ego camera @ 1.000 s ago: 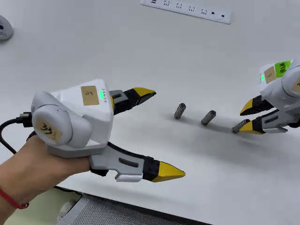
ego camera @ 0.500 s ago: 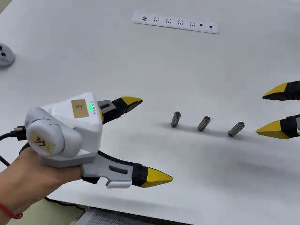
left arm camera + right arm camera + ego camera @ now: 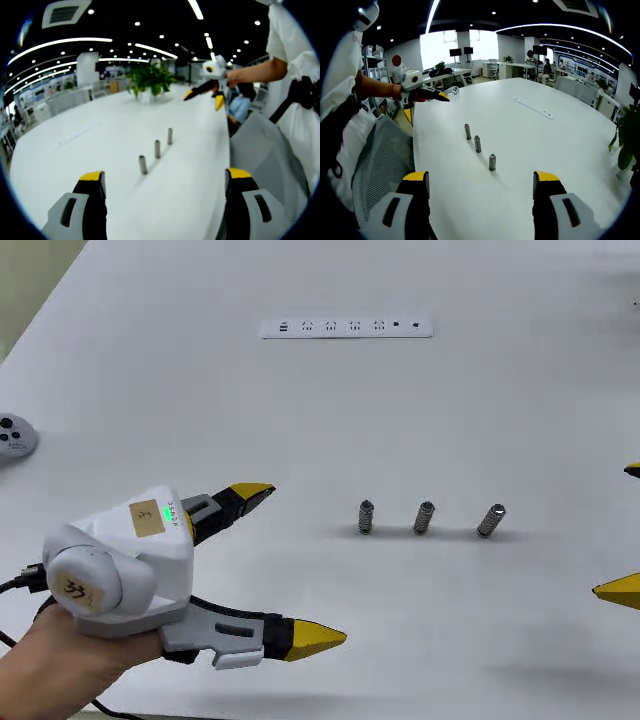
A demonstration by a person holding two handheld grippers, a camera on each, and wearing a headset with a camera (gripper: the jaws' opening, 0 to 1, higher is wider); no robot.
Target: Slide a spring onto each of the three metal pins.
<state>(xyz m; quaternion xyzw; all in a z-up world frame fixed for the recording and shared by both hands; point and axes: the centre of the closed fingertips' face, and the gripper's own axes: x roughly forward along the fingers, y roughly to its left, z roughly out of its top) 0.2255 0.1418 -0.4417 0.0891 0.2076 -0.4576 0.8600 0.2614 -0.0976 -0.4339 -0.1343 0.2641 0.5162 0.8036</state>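
Note:
Three short upright pins stand in a row on the white table point(image 3: 300, 420), each wrapped in a coiled spring: left pin point(image 3: 366, 517), middle pin point(image 3: 424, 517), right pin point(image 3: 491, 519). My left gripper point(image 3: 288, 564) hovers open and empty at the lower left, well short of the row. The right gripper point(image 3: 628, 532) shows just its two yellow tips at the right edge, open and apart from the pins. The left gripper view looks along the row point(image 3: 157, 149) between its own gripper's point(image 3: 165, 177) spread jaws. In the right gripper view the row point(image 3: 477, 143) lies ahead of its own gripper point(image 3: 481, 177).
A white power strip point(image 3: 346, 327) lies at the back of the table. A round grey device point(image 3: 14, 435) sits at the left edge. A mesh chair point(image 3: 380, 165) stands by the near table edge. A potted plant point(image 3: 150, 80) is at the far end.
The right gripper has drawn back to the right, away from the rightmost pin, with its jaws still open. The head camera has tilted, so the picture has shifted. The left gripper has hardly moved.

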